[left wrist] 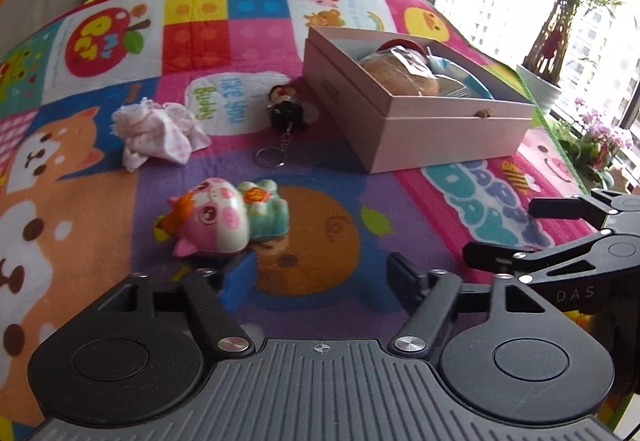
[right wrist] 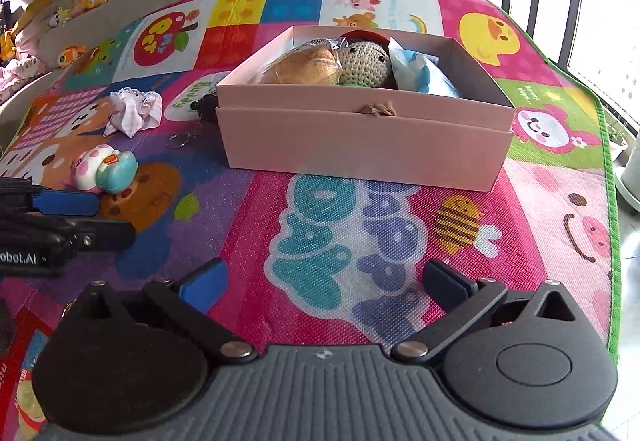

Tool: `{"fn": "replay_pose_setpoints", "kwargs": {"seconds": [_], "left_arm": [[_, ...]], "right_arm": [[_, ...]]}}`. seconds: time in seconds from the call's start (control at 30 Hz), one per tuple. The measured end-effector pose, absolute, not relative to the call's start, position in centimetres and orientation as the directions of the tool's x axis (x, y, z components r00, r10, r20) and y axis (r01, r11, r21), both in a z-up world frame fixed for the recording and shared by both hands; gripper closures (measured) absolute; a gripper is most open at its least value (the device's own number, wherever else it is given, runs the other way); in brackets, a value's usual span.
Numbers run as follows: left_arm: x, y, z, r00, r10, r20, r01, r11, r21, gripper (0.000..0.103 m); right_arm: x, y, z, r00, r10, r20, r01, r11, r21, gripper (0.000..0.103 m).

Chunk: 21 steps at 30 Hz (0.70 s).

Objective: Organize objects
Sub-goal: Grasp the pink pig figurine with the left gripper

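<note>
Nearest in the left wrist view, the left gripper (left wrist: pixel 320 277) stands released, its jaws wide apart and holding nothing, just above the patterned play mat (left wrist: pixel 120 233). The right gripper (right wrist: pixel 324 281) is likewise spread and empty, low over the mat's pink lettering panel; its black fingers also enter the left wrist view from the right edge.

Just beyond the left gripper's left finger lies the pink pig toy (left wrist: pixel 224 217), on its side, head toward the camera, teal body behind. Its rounded, glossy shell suggests a hard, smooth grip. Farther on, a dark keychain figure (left wrist: pixel 285 109) with its metal ring (left wrist: pixel 271 157) rests near the pink box (left wrist: pixel 400 137), and a crumpled white cloth (left wrist: pixel 158 133) lies to its left, well apart from the box.

The open box already holds a wrapped bread-like item (right wrist: pixel 304 69), a crocheted doll (right wrist: pixel 368 61) and a blue packet (right wrist: pixel 424 75).

Judged from this layout, the packing is partly done: three items remain on the mat. The step in hand appears to be the approach to the pig toy. The next move calls for shifting the left gripper slightly leftward and forward so that the jaws straddle the toy's body, closing firmly, then carrying it over the box's near wall.
</note>
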<state>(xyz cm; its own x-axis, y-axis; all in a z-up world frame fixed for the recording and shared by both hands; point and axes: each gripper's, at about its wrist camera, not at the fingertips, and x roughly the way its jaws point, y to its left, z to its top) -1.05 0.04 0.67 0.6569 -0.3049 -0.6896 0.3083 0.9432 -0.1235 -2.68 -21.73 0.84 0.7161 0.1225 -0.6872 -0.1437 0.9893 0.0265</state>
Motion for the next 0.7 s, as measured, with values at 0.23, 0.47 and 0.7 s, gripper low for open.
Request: {"fn": "replay_pose_setpoints", "kwargs": {"seconds": [0.23,0.47,0.7], "left_arm": [[-0.6,3.6,0.8,0.692,-0.332,-0.642,0.116,0.928,-0.355,0.046],[2.3,5.7,1.1,0.708,-0.276,-0.65,-0.011,0.916,-0.402,0.057],[3.6,5.8,2.3,0.732,-0.246,-0.635,-0.047,0.912,-0.407,0.056]], "right_arm": [[-2.7,-21.9,0.9,0.718,0.129,-0.684,-0.144,0.989,0.035,0.0],[-2.8,-22.2,0.9,0.723,0.141,-0.677,-0.143,0.988,0.053,0.0],[-2.8,-22.2,0.9,0.725,0.144,-0.674,-0.143,0.988,0.057,0.0]]}}
